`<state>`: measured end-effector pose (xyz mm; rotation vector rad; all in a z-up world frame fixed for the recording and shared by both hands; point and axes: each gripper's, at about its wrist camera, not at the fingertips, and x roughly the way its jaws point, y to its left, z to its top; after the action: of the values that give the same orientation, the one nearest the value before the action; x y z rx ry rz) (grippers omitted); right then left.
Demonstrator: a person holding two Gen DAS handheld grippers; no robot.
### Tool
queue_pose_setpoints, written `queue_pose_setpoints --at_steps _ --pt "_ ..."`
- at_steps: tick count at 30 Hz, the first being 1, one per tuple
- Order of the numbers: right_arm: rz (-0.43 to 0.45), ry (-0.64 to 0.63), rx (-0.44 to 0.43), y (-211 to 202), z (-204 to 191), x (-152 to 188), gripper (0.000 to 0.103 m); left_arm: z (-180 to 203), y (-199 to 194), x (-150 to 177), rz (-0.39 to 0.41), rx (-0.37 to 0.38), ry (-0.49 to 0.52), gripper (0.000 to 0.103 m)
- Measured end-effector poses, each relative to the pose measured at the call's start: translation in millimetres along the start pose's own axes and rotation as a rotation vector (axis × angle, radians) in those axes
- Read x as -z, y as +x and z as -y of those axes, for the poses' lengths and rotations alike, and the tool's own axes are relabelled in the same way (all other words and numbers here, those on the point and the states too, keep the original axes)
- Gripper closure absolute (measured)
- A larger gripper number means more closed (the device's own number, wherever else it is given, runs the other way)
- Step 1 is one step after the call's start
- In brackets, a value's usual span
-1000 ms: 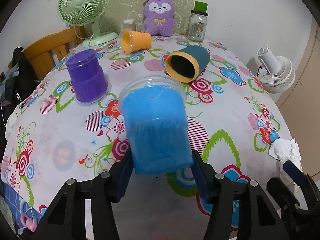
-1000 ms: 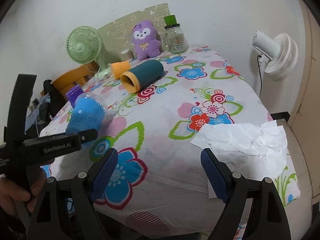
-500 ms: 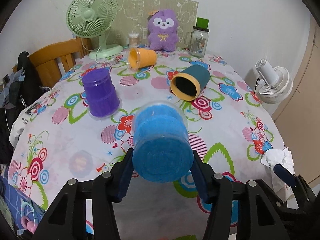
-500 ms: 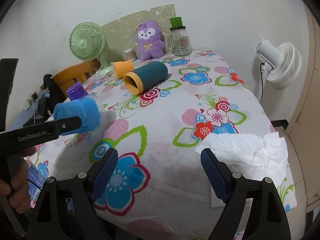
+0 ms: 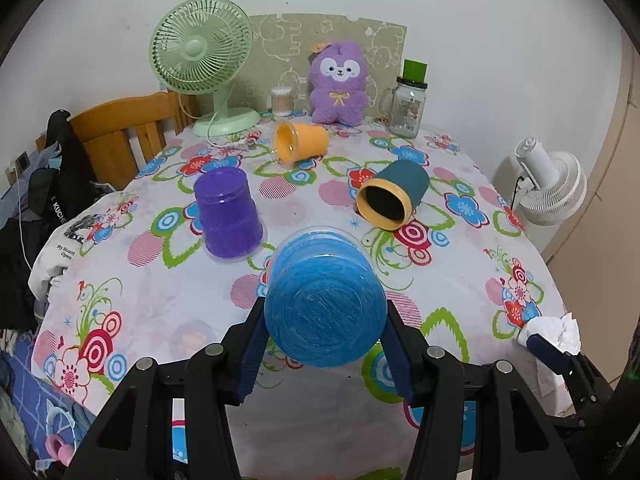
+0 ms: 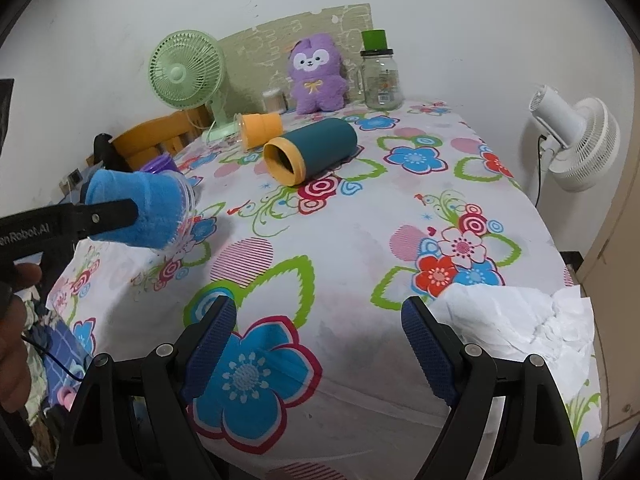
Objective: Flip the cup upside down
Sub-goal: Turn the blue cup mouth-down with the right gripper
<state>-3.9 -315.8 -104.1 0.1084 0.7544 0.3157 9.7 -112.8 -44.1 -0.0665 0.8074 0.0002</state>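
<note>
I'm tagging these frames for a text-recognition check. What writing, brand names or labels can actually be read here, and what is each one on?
"GenRobot.AI", first letter cut off by the frame edge: left gripper, on its arm in the right wrist view.
"KUCHE", cut off: black jacket on the chair.
"My Heart Open": white cloth at the table's left edge.
Label on the glass jar: too small to read.
No text shows on the blue cup.

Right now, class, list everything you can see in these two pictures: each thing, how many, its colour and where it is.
blue cup: 1, blue, held sideways above table
purple cup: 1, purple, upside down, left
orange cup: 1, orange, on its side, back
teal cup: 1, teal with yellow rim, on its side
table fan: 1, green, back
plush toy: 1, purple, back
jar: 1, clear, back
paper: 1, white, front edge
tablecloth: 1, floral
left gripper: 1, black, holding blue cup
right gripper: 1, black, open
</note>
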Motion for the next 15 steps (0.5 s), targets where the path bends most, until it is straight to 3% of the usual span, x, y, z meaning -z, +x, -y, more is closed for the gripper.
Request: queue_pose_setpoints --at_steps 15 --pt "-0.018 -0.032 -0.002 17.4 -14.2 -12.4 0.016 -10.2 -14.5 -11.4 0.017 0.012 -0.016 0.047"
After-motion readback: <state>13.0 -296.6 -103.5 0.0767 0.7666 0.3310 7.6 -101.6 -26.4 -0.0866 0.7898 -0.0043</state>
